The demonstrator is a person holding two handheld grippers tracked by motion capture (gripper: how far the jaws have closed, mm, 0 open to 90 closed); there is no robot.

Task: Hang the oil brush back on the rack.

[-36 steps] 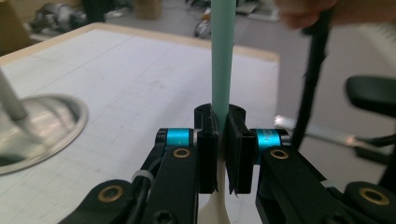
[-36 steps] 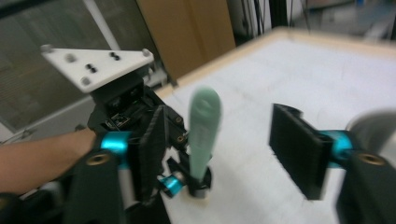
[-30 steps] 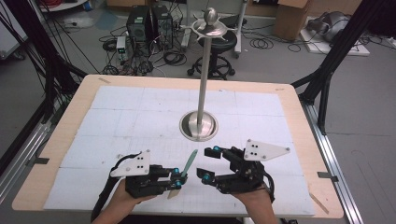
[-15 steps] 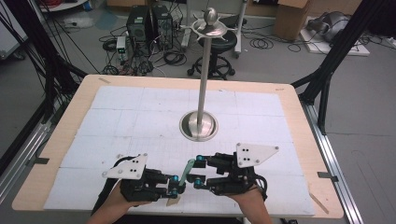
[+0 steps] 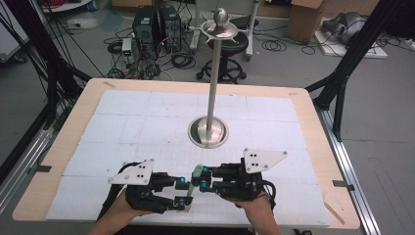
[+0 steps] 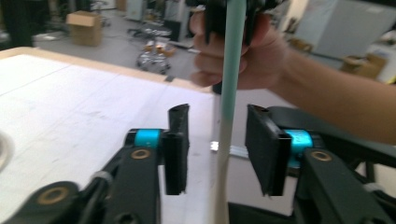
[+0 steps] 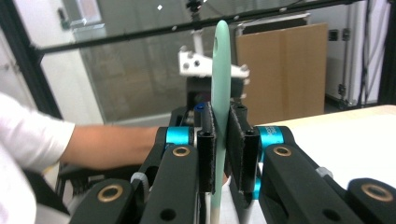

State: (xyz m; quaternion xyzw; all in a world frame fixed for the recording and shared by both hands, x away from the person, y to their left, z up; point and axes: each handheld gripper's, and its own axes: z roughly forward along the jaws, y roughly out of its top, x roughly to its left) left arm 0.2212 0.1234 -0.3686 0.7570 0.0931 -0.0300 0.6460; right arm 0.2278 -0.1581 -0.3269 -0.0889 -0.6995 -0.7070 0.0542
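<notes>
A slim mint-green utensil [image 5: 194, 180] with a pale lower end stands nearly upright near the table's front edge. My right gripper [image 5: 201, 179] is shut on its green upper part, and its pads clamp the flat blade [image 7: 220, 84], which has a small hole near the top. My left gripper [image 5: 183, 195] is open, its jaws on either side of the utensil's pale lower shaft [image 6: 223, 154] without touching it. The hand holding the right gripper [image 6: 243, 51] is behind, in the left gripper view.
A tall metal pole on a round base [image 5: 208, 132] stands mid-table, with a hooked crown [image 5: 220, 28] at its top. White mats cover the wooden table [image 5: 313, 122]. On the floor beyond are cables, boxes and a stool.
Both hands have drawn back toward the front edge and closer together. The utensil came with them and now stands more upright between the left jaws.
</notes>
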